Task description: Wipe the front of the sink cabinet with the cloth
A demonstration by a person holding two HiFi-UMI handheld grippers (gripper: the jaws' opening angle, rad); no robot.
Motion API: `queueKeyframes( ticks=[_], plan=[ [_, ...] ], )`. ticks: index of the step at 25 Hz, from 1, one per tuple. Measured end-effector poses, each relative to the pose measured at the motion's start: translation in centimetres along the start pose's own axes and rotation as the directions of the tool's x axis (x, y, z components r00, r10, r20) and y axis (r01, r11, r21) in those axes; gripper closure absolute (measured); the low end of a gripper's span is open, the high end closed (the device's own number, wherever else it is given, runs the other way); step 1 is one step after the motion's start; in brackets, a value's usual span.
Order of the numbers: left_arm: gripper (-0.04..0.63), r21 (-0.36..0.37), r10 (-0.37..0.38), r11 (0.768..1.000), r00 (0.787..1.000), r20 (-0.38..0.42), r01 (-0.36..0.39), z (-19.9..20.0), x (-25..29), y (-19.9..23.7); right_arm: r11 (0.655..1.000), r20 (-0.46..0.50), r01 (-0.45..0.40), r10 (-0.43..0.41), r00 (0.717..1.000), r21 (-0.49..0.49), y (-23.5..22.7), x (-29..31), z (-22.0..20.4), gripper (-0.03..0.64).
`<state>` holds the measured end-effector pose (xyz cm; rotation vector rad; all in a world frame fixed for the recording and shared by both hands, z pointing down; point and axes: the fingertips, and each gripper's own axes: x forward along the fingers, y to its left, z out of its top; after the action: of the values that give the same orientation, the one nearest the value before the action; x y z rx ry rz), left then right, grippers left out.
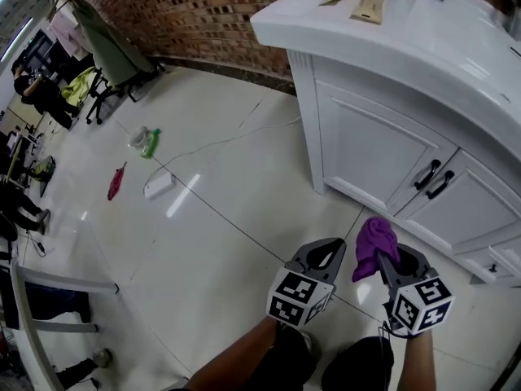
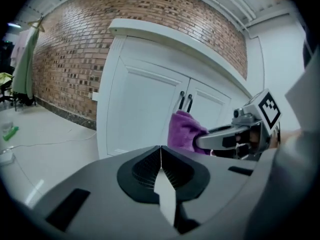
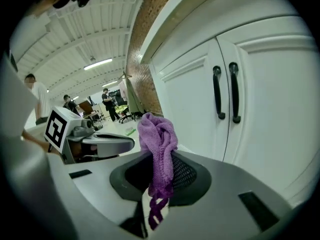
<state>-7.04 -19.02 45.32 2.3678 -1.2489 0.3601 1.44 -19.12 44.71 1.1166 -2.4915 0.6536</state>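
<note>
My right gripper (image 3: 159,181) is clamped on the purple cloth (image 3: 156,131), which bunches into a tuft above the jaws at the lower centre of the right gripper view; my left gripper (image 2: 161,156) has its jaws pressed together with nothing between them, low in the centre of its own view. In the head view both sit at the bottom of the frame, short of the white sink cabinet (image 1: 370,149) at the right; I judge the wipe not yet begun. To do it well I'd lay the tuft flat on the cabinet front rather than lead with the jaw tips; start high under the countertop (image 1: 423,39) and work down in overlapping passes; ease round the black handles (image 1: 432,179), where the cloth could snag; only a thin fold seems pinched, so heavy pressure may drag it loose.
</note>
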Motion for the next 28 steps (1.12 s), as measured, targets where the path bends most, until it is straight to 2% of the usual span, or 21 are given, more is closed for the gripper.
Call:
queueKeyframes(
  ticks=[3, 10, 17, 23, 28],
  plan=[
    [0.591, -0.024, -0.04, 0.999, 0.999, -0.026, 0.039, 2.9, -2.6, -3.2, 0.998, -0.032, -0.011, 0.013, 0.999, 0.06, 1.9, -3.1, 2.1, 0.546],
    [0.591, -0.059, -0.066, 0.996, 0.996, -0.067, 0.062, 9.5, -10.2, -9.7, 0.996, -0.142, 0.033, -0.021, 0.99, 0.08, 6.9, -13.1, 5.5, 0.546],
    [0.591, -0.101, -0.069, 0.993, 0.987, -0.143, 0.055, 12.5, -18.1, -15.9, 0.997, -0.242, 0.034, -0.015, 0.97, 0.075, 12.1, -23.5, 7.7, 0.546],
    [0.591, -0.083, -0.092, 0.993, 0.986, -0.137, 0.081, 18.2, -23.1, -22.1, 0.998, -0.153, 0.009, 0.001, 0.988, 0.058, 15.8, -30.2, 14.7, 0.546],
    [0.591, -0.016, -0.095, 0.995, 0.994, -0.058, 0.094, 23.9, -26.3, -27.0, 1.0, -0.032, -0.001, 0.001, 0.999, 0.002, 17.9, -35.1, 20.0, 0.546]
  ],
)
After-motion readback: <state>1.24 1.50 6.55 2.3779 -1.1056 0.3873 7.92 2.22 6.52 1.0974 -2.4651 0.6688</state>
